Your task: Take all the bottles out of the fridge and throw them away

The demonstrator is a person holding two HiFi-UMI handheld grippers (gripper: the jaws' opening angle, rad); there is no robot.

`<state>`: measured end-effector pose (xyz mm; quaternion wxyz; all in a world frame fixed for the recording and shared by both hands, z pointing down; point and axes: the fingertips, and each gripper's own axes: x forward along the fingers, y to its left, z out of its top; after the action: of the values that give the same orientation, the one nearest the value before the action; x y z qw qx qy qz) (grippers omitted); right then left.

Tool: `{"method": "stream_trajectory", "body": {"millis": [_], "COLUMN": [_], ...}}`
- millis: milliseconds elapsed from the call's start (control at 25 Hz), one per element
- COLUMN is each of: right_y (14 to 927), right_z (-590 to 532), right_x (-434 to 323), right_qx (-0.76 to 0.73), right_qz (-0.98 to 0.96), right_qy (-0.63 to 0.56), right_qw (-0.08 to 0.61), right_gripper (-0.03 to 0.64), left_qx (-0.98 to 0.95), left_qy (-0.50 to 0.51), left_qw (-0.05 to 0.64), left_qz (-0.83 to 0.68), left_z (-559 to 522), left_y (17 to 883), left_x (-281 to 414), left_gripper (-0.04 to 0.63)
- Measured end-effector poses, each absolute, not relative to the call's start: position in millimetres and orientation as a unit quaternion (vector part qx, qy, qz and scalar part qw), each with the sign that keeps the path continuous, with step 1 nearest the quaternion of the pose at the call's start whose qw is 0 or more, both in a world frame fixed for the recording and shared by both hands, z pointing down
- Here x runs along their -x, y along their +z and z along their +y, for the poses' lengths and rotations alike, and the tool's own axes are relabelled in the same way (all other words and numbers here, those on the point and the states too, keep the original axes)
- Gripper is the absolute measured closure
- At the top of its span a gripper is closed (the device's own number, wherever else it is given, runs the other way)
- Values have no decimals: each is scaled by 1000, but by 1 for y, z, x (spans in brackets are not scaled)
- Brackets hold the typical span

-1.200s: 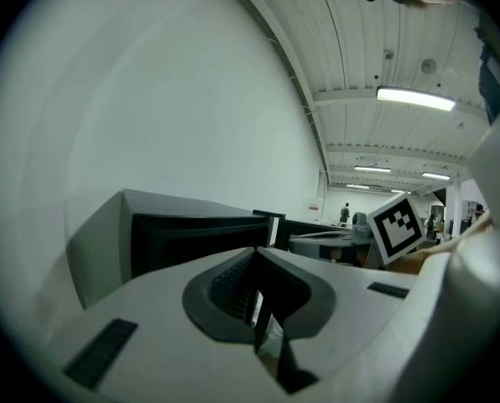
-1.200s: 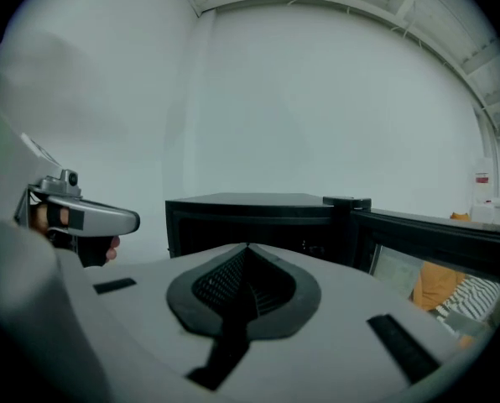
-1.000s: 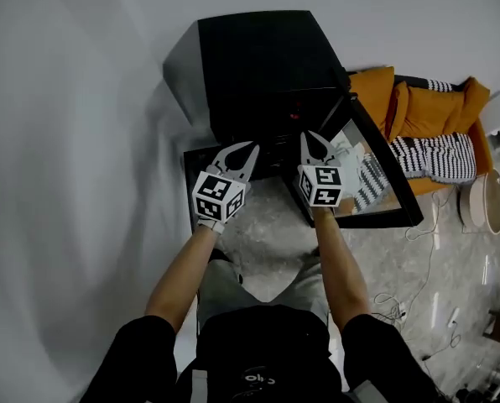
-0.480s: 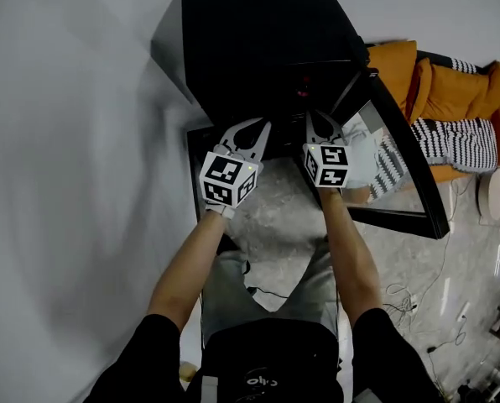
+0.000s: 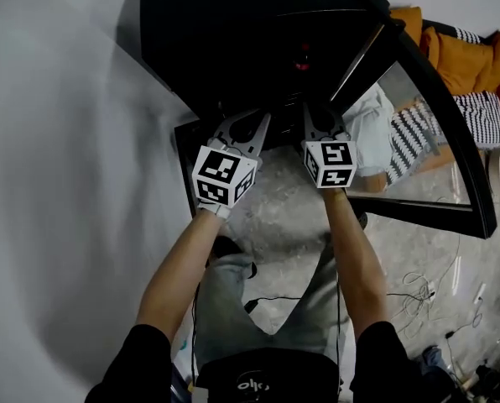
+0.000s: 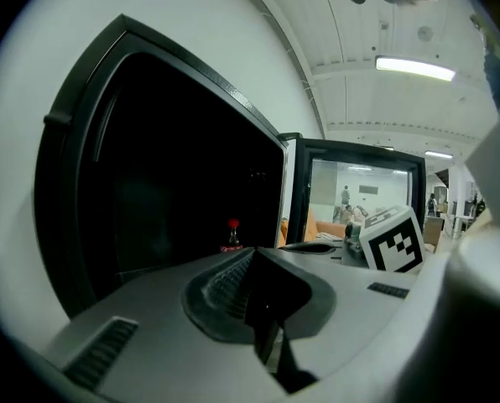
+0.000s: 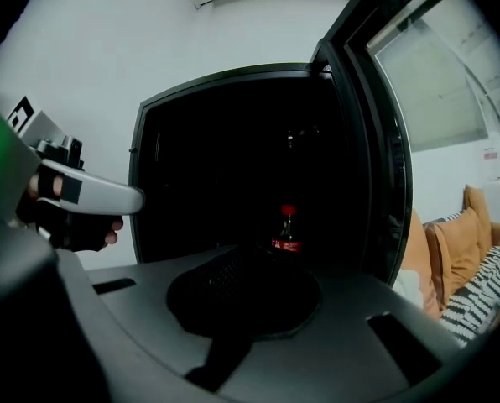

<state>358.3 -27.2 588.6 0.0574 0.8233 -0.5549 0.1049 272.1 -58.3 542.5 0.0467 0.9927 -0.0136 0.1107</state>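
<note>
Near frame center, left claw point(image 5: 252, 122) and right claw point(image 5: 320, 116) are pointing, both closed and empty, toward the fridge's point(image 5: 250, 40) red-capped bottle point(image 7: 288, 229).

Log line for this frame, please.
fridge door: open | bottle: inside, untouched | left gripper: shut, empty | right gripper: shut, empty

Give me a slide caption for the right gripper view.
Shut right gripper faces a red-capped bottle inside the dark open fridge; the left gripper hovers alongside.
</note>
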Motion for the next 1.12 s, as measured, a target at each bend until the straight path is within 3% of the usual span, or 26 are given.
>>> {"method": "stream_trajectory", "body": {"millis": [680, 1000, 1120], "right_y": [645, 642, 644], "right_z": [-16, -54, -78], "right_x": [-372, -416, -427], "right_qx": [-849, -865, -867], "right_qz": [-516, -485, -480], "right_qy": [106, 124, 130], "right_qw": [43, 35, 30], "right_gripper": [599, 387, 343], "left_qx": [-991, -993, -994], "left_qy": [115, 98, 98], "left_qw": [61, 58, 56], "left_qz": [-8, -7, -7], "left_z": [-59, -67, -75], "left_y": [599, 585, 584], "left_x": [-270, -291, -296], "left_gripper": [594, 594, 594]}}
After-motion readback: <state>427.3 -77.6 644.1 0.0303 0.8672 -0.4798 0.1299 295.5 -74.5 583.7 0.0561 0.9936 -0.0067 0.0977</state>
